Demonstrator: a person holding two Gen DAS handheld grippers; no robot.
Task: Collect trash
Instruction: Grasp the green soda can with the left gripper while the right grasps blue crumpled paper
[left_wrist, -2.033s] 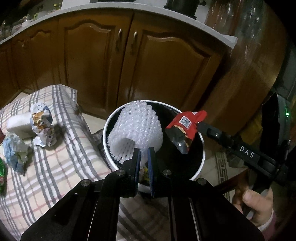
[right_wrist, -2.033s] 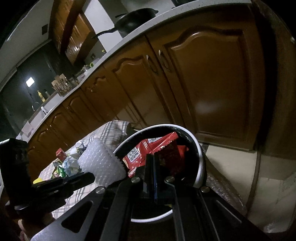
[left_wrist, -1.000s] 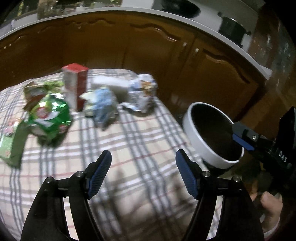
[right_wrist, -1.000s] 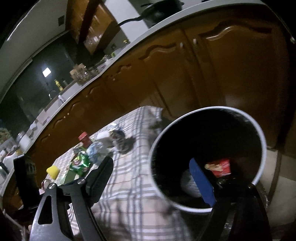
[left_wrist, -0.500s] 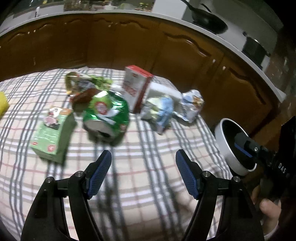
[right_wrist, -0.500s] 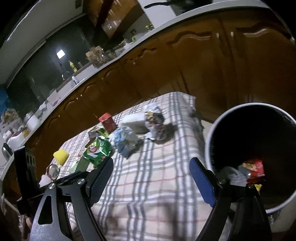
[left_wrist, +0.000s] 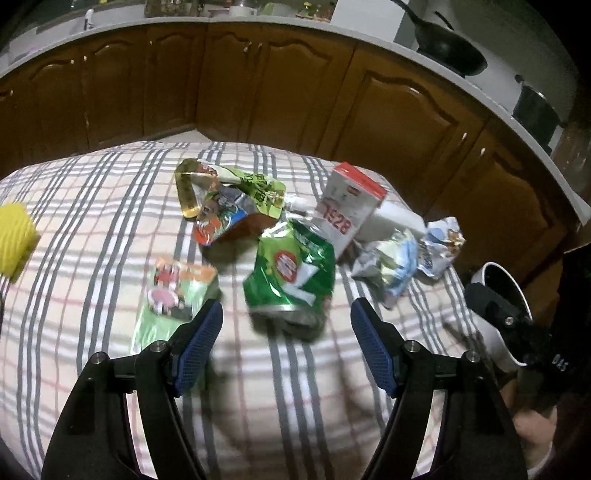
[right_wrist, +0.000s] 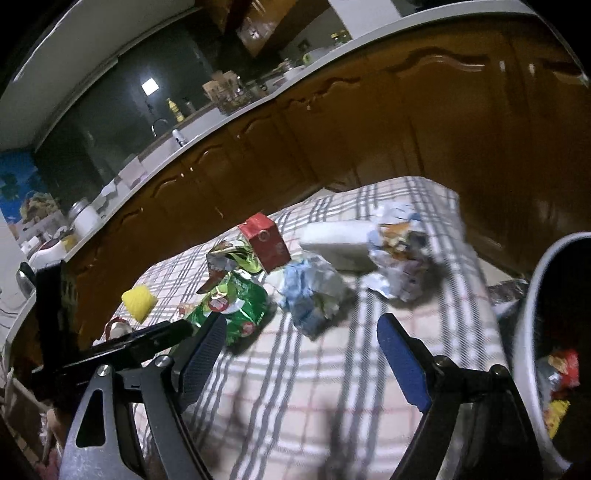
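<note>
Both grippers are empty, jaws spread wide, over the plaid tabletop (left_wrist: 92, 229). The left gripper (left_wrist: 286, 345) lines up on the crushed green can (left_wrist: 291, 277), which lies just ahead of its fingertips, squarely between them and a touch lower, its long axis running away from the gripper and tilted slightly right. Left of that gripper sits a pale green carton (left_wrist: 170, 299), nearly touching the left finger. The right gripper (right_wrist: 299, 363) hovers with the blue-white crumpled wrapper (right_wrist: 312, 291) ahead, and the white bin (right_wrist: 532, 354) off to its right, red wrappers already inside. The left one looks nearer the can; a short push forward and down should bracket it.
</note>
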